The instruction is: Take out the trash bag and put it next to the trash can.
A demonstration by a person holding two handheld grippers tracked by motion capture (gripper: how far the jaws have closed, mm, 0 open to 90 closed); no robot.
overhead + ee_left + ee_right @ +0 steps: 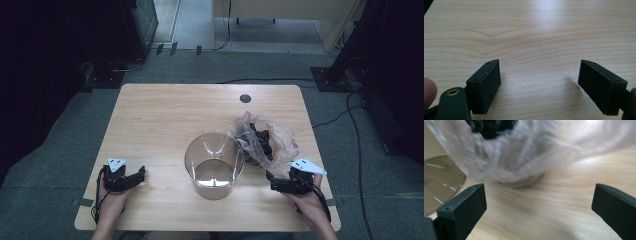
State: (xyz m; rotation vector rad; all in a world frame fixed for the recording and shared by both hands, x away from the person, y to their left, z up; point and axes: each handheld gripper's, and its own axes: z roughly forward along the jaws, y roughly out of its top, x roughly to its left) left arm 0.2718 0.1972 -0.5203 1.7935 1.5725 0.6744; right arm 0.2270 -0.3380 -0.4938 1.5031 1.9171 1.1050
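Left tongs (138,176) spread wide, holding nothing, low over bare pale woodgrain bench (165,115) at its near left. Clear round glass container (214,165) stands mid-bench, empty. Thin crinkled clear plastic bag (277,137) with black items (260,142) inside sits just right of it, touching. Right tongs (270,181) gape wide, empty, near the bag. No readable writing.

Bare worktop (160,115) across whole left half and far edge; free passage there. Centre front blocked by clear glass container (214,165). Just right of it, touching or nearly, crumpled plastic bag (262,137) with dark contents. Narrow bare strip along right edge.
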